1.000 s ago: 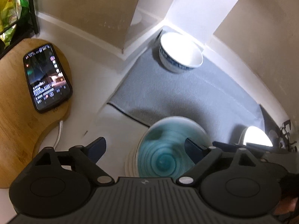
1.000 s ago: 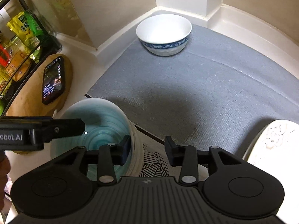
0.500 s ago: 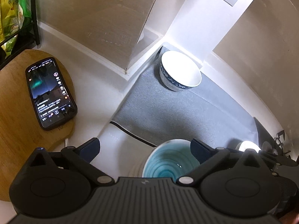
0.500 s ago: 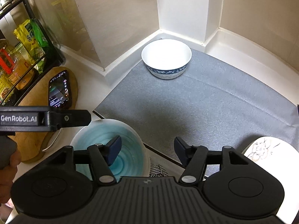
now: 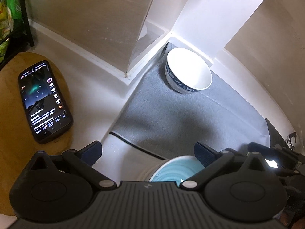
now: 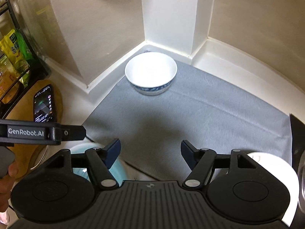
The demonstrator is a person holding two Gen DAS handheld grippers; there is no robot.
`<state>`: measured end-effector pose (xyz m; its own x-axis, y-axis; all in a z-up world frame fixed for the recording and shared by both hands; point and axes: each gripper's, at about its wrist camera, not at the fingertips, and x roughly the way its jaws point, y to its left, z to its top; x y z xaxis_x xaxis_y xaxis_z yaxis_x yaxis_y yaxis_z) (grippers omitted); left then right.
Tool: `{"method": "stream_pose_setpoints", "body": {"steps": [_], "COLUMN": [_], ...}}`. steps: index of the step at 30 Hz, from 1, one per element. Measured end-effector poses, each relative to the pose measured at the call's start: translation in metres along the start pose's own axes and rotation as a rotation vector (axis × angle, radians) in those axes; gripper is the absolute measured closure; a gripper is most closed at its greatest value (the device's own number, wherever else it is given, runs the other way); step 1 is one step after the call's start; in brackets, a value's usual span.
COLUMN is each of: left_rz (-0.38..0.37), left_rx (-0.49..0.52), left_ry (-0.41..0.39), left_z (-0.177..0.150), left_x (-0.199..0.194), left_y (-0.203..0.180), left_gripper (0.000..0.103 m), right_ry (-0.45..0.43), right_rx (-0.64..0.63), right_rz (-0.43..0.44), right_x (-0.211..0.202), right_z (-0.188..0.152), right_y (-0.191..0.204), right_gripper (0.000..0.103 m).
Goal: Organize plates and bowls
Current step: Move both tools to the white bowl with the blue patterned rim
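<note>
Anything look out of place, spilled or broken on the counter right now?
Nothing spilled or broken. The white bowl sits upright on the grey mat; the blue bowl stands off the mat, near its corner. The one odd item is a lit phone lying on the wooden board, unrelated to dishes.

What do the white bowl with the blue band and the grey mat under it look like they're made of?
White bowl with blue band: likely glazed ceramic, given its glossy inside and printed band. Grey mat: probably soft fabric or felt, matte, with a visible fold crease.
</note>
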<state>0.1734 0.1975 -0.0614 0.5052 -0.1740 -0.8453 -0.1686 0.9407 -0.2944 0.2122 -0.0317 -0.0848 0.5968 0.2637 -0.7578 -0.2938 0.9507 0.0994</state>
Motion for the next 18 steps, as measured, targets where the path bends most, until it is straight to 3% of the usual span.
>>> {"method": "stream_pose_setpoints", "body": {"steps": [18], "left_rz": [0.092], "left_rx": [-0.035], "left_ry": [-0.008], "left_z": [0.045], "left_x": [0.039], "left_y": [-0.027], "left_gripper": [0.000], "right_ry": [-0.004], "right_rx": [0.014], "right_rz": [0.025], "right_x": [0.043], "right_z": [0.045], "right_y": [-0.041], "right_gripper": [0.031]}}
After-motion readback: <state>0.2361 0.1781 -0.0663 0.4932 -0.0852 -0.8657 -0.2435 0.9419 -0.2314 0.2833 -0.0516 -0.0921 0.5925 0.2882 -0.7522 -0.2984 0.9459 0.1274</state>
